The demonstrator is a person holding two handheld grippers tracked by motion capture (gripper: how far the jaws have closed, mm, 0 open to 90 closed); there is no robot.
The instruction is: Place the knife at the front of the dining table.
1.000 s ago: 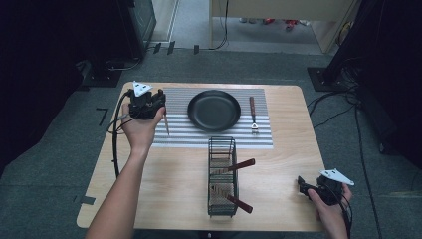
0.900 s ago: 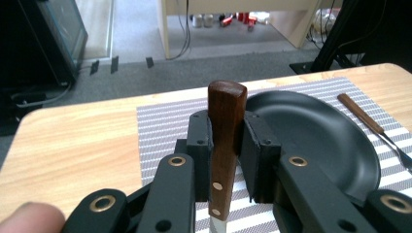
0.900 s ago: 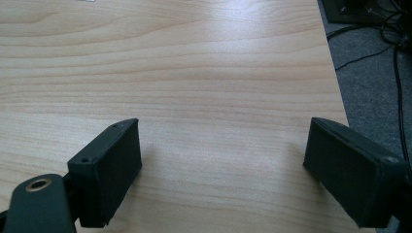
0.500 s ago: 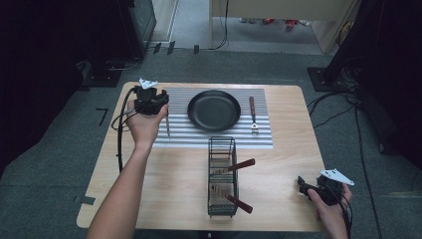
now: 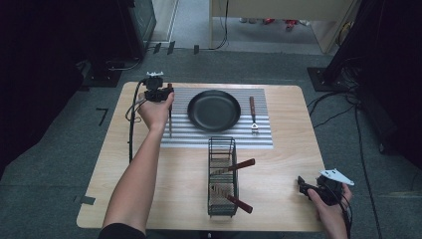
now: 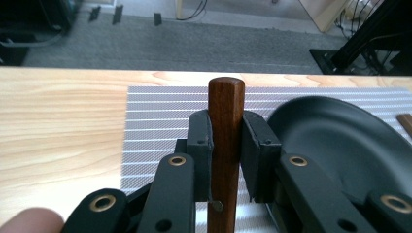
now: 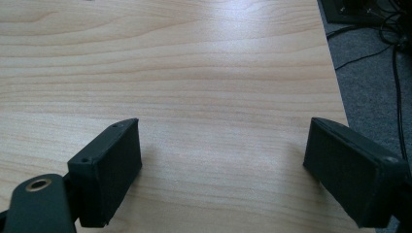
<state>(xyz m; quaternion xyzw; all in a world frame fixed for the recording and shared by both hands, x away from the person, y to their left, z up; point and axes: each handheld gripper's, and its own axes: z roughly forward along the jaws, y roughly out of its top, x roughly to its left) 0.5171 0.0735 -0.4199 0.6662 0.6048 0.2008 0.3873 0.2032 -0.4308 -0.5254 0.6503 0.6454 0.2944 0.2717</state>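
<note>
My left gripper [image 5: 160,93] is over the far left part of the striped mat [image 5: 263,135], shut on the brown wooden handle [image 6: 226,99] of a utensil. The handle stands between both pads in the left gripper view. The utensil's thin metal part [image 5: 170,123] runs back toward the person over the mat's left edge. A black pan [image 5: 214,110] sits just right of it on the mat. My right gripper [image 5: 304,186] rests low over the table's near right corner, jaws wide open [image 7: 223,170] with bare wood between them.
Another wooden-handled utensil [image 5: 253,113] lies on the mat right of the pan. A black wire basket [image 5: 222,175] stands at the table's middle front with two wooden-handled utensils [image 5: 239,166] sticking out. A cable [image 5: 131,130] trails from the left gripper.
The left hand has carried the held utensil to the right, closer to the pan, and a little lower. The right hand has stayed put.
</note>
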